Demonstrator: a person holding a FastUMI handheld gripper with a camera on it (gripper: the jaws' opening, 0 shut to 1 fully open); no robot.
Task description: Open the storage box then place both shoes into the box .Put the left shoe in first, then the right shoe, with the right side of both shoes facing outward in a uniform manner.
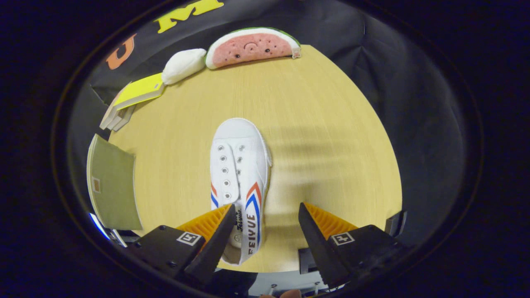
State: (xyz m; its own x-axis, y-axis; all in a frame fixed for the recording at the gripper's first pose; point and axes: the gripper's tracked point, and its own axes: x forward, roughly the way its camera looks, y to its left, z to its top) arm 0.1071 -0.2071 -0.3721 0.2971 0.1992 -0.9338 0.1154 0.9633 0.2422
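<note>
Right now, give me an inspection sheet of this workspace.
Surface: wooden table, bare around the shoe.
Job's things: white shoe on the table, toe pointing away, heel between the fingers.
Clutter: watermelon plush, white plush, yellow book at the far edge; green board at the side.
Grippers: gripper open, one finger over the shoe's heel; contact unclear.
Cables: nothing seen.
Surroundings: black cloth wall.

At the far edge of the light wooden table [331,124] lies a watermelon-slice plush [252,47], with a white plush [183,65] beside it, then a yellow-covered book [138,90] resting on a small stack of books [116,118].
</note>
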